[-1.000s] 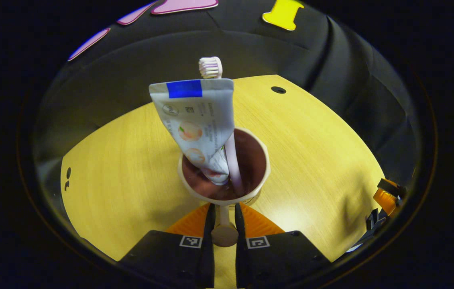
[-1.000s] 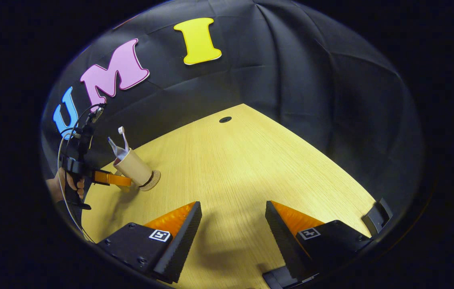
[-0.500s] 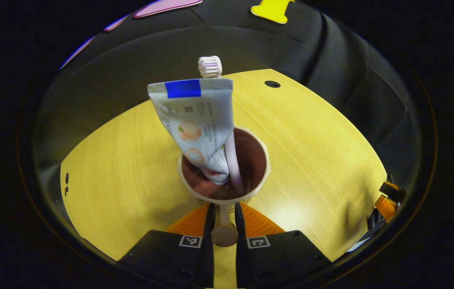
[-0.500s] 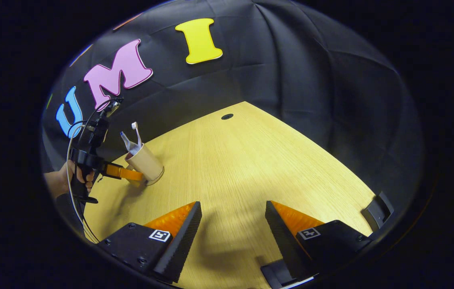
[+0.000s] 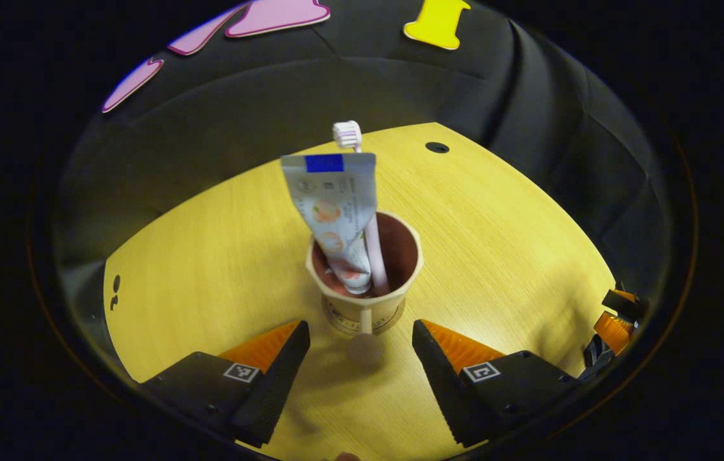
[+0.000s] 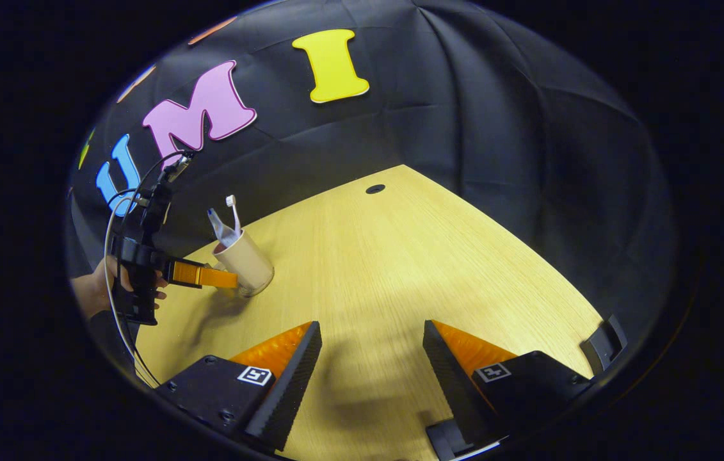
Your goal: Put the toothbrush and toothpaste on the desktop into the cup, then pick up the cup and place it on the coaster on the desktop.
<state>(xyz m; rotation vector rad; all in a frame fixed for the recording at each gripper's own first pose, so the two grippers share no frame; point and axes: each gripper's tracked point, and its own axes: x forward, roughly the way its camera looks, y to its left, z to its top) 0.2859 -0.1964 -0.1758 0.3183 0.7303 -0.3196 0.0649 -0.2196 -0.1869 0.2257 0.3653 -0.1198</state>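
A beige cup with a dark inside stands upright on the round coaster, whose rim peeks out under its base. A white toothpaste tube and a pale pink toothbrush lean inside it. My left gripper is open just short of the cup, with the cup's handle pointing into the gap and both fingers clear of it. In the right gripper view the cup sits far left, the left gripper beside it. My right gripper hangs open over bare desk.
The yellow wooden desk has a small cable hole near its far edge. A hand holds the left gripper at the desk's left side. The right gripper shows at the right rim of the left gripper view.
The left gripper, shut on the cup's handle before, has opened and drawn back a little. The cup now stands by itself on the coaster. The right gripper barely moved.
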